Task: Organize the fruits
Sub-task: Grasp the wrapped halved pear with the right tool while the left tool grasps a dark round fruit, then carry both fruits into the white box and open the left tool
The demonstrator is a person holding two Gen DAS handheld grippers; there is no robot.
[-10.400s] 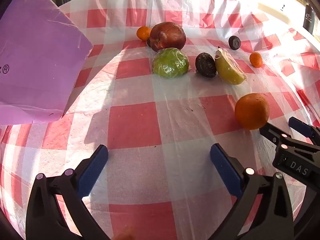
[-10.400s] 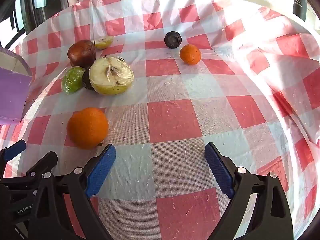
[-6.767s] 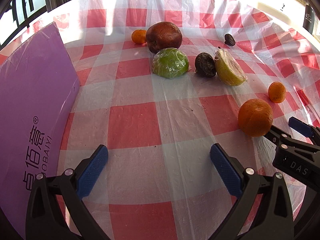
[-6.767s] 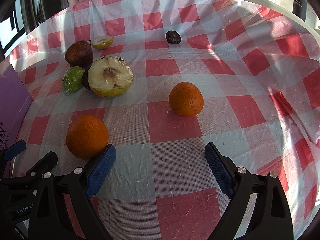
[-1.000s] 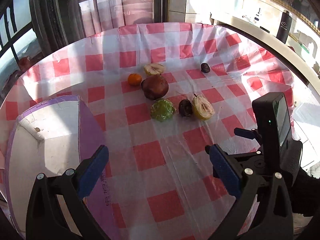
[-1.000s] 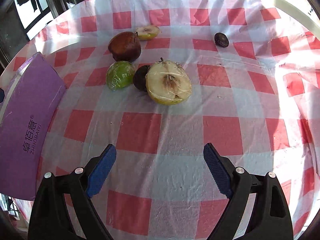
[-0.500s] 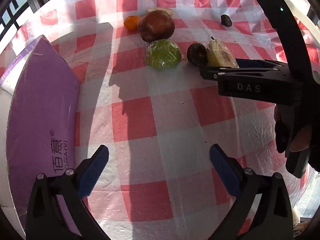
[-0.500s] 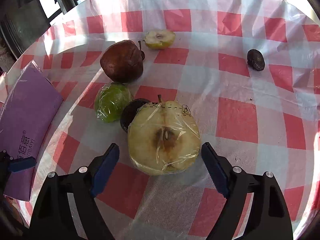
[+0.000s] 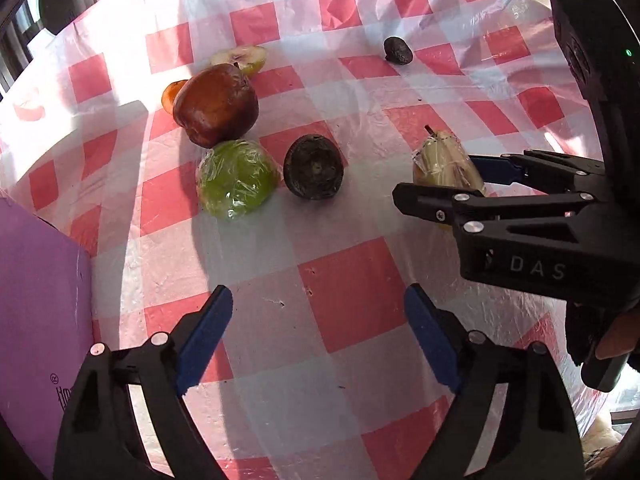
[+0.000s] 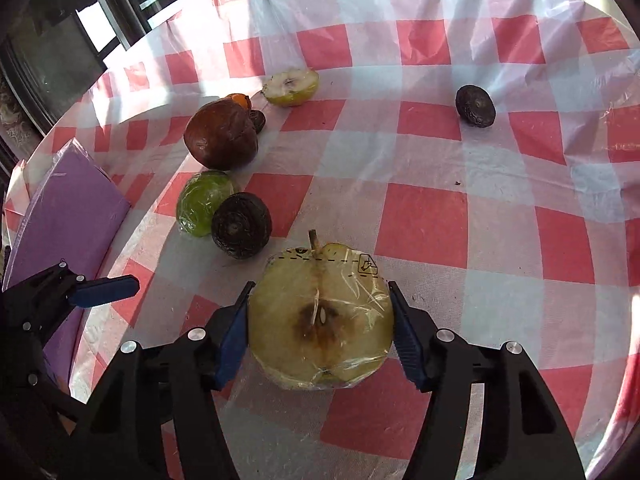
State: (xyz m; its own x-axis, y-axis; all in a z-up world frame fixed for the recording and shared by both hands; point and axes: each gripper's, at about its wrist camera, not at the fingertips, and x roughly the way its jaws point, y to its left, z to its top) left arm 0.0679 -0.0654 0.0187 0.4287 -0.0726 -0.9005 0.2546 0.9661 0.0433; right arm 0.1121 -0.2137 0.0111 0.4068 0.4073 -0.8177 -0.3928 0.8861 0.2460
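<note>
The step in hand looks like the pick-up of the wrapped apple half [image 10: 320,320]: the right hand-held gripper [image 10: 318,336] has its blue pads [image 10: 232,340] on either side of the fruit and its jaws are closing, the pads right at the film on both flanks, though I cannot tell whether they already press firmly. The half lies on the checked tablecloth [image 10: 420,224] of the table, cut face up, near the front edge of the fruit cluster. It is pale yellow-green with a browned core, a short stem pointing away, and is sealed in clear cling film with a dashed tear line printed on it — a slippery, soft surface, so the squeeze probably wants to be modest and centred before any lift. The next move, as I judge it, is to finish the grip, raise the fruit clear and carry it toward the purple box [image 10: 68,208] at the left. The left hand-held gripper [image 9: 316,340] hovers over bare cloth with nothing between its pads, jaws closing from wide. Elsewhere on the table sit a wrinkled dark fruit [image 10: 242,230] touching a wrapped green fruit [image 10: 202,202], a large brown apple [image 10: 222,138], another cut half [image 10: 290,86] and a small dark fruit [image 10: 476,106] well apart.
</note>
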